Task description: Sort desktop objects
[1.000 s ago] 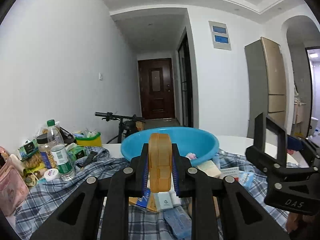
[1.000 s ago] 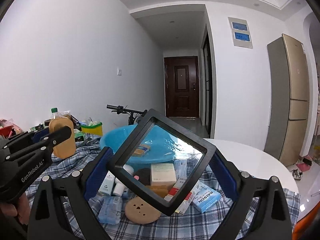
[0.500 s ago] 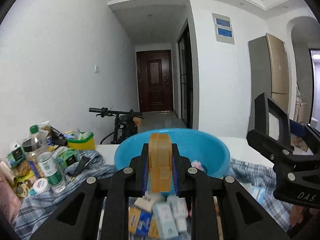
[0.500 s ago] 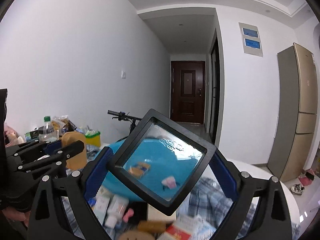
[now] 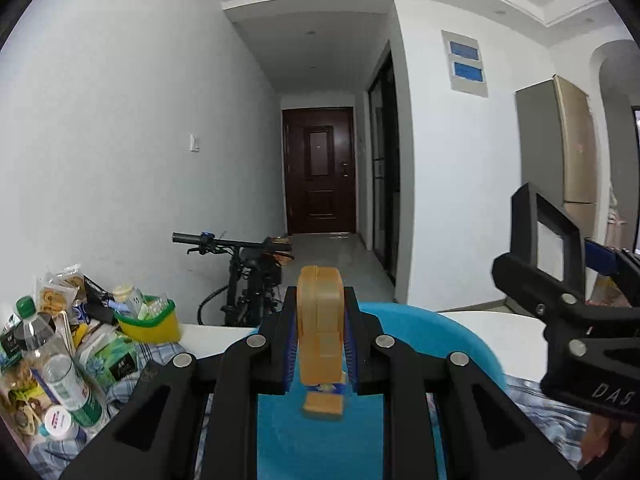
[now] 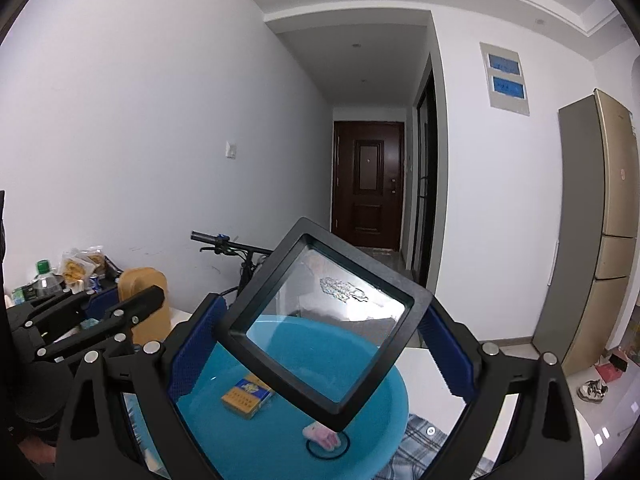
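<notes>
My left gripper [image 5: 320,340] is shut on a tan plastic case [image 5: 320,320], held upright over the near side of the blue basin [image 5: 460,344]. My right gripper [image 6: 320,344] is shut on a black square frame with a clear film [image 6: 324,320], tilted like a diamond above the basin [image 6: 380,432]. Inside the basin lie an orange and blue box [image 6: 248,394], a small pink item [image 6: 320,434] and a black ring. The left gripper with the tan case [image 6: 144,308] shows at the left of the right wrist view. The right gripper and frame [image 5: 548,240] show at the right of the left wrist view.
A checked cloth [image 5: 560,420] covers the white table [image 5: 500,324]. Bottles [image 5: 60,372], snack packs and a yellow-green tub [image 5: 150,324] crowd the left. A bicycle [image 5: 248,276] stands behind the table. A fridge [image 6: 600,220] is at the right.
Both grippers have moved forward and up over the blue basin with their objects still held. The loose boxes on the cloth have dropped out of view below.
</notes>
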The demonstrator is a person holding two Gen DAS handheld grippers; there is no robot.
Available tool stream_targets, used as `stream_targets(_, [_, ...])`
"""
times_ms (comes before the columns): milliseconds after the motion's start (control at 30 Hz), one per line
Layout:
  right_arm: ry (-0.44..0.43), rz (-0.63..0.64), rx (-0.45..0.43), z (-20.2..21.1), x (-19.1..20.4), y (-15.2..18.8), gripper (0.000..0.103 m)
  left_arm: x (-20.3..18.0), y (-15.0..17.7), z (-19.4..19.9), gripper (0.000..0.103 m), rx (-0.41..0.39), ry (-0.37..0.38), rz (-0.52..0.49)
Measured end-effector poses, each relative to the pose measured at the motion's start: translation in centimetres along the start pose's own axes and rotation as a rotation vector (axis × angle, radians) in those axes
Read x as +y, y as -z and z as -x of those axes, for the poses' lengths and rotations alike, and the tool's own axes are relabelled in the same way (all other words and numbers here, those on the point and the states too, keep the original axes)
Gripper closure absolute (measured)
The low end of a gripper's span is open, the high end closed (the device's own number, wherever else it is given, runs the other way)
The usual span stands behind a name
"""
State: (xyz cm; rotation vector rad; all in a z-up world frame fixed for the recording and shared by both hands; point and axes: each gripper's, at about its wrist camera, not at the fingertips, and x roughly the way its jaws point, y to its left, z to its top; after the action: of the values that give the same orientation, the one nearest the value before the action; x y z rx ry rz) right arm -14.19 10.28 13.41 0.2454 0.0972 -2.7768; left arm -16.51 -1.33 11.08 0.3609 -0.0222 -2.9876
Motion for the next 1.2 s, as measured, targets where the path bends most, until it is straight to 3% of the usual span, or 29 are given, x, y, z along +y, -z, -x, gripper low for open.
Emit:
stream_targets(300, [-0.013,-0.042,0.059,-6.2,-1.5,0.3,0.008,1.6,-0.7,-7.2,0.082,0.066,0.006,0.025])
stream_targets(700, [-0.019,-0.044,0.136,-10.2,-2.9,1.0,0.008,2.7,0.1,-12.1,0.082,0.095,0.002,0.075])
stream_targets(867, [-0.045,-0.028,0.207,-11.4,-2.8,1.5,0.008,3.1,0.6,-13.7,0.082,0.192,0.022,0.089])
stream_targets(1200, [-0.146,-0.027,0.437,-14.1,-2.4,3.7,0.008,2.4,4.2,-18.9,0.082,0.56,0.175,0.046])
